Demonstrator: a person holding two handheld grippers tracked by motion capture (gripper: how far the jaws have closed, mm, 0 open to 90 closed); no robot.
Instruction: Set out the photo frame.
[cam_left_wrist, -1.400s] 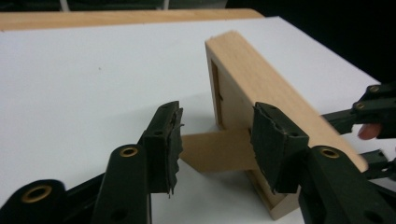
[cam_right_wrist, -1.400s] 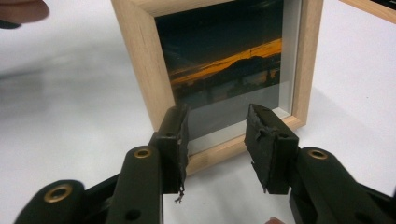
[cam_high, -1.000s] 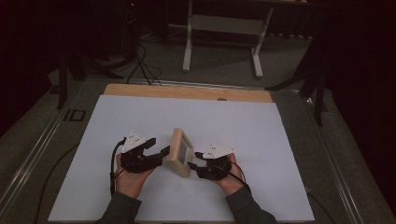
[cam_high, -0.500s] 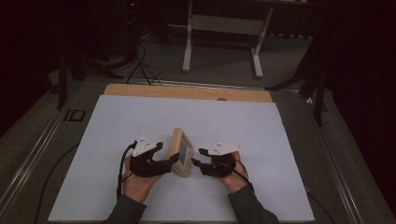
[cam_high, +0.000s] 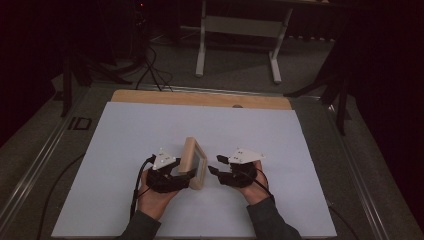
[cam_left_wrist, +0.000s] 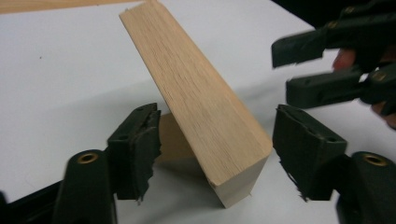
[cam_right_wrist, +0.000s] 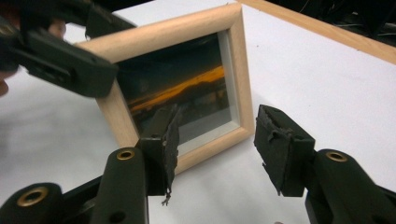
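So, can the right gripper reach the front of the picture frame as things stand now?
Probably yes. The right gripper sits just beside the wooden picture frame, its jaws open and apart from the glass side, and the white table between them is bare. The left gripper works at the frame's near end.

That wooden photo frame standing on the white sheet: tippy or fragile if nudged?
Probably tippy: the photo frame stands tilted on its lower edge on the white sheet. Likely stiff, since its wood is thick. The glazed front looks breakable, so a fall may crack it.
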